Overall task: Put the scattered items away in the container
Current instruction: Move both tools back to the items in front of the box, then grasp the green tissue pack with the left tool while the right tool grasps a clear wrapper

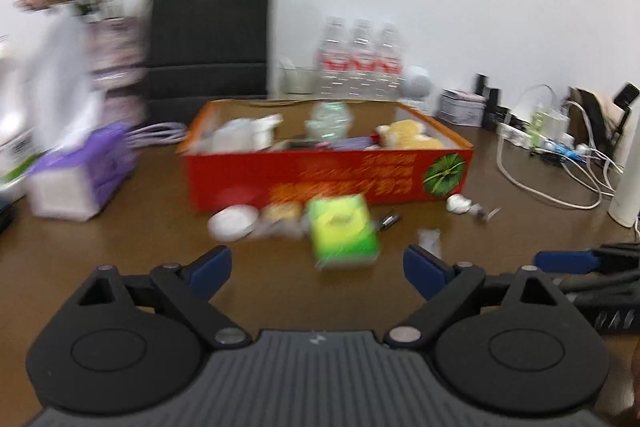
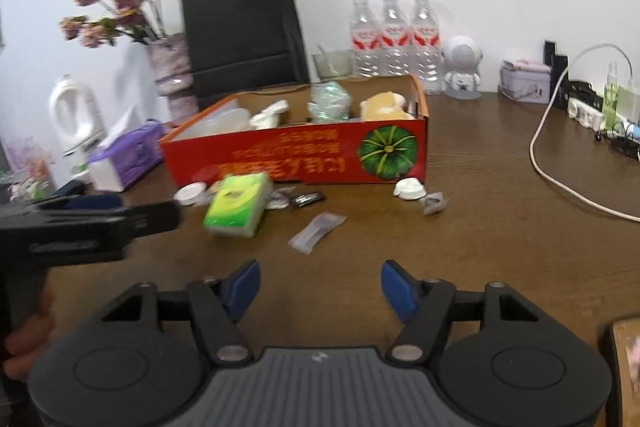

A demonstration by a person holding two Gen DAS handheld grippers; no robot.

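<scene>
1. Left wrist view: the left gripper hangs over the brown table with its blue pads spread wide and nothing between them.
2. Just ahead of it lies a green tissue pack, blurred, flat on the table and close in front of the red box.
3. Beside the pack, to its left, sit a white round lid and a crumpled wrapper, both close to the box's front wall.
4. The box is open-topped and already holds a yellow plush toy, a clear plastic ball and some white things.
5. At the right edge of this view a blue pad of the right gripper shows from the side.
6. Right wrist view: the right gripper also has its pads apart, less widely, and empty; bare table lies between them.
7. Ahead of it lies a clear sachet, well apart from the box.
8. Near the box's front right corner sit a white cap and a small grey wrapper; a small black item lies between the tissue pack and the cap.
9. A purple tissue box stands to the left of the red box, three water bottles behind it.
</scene>
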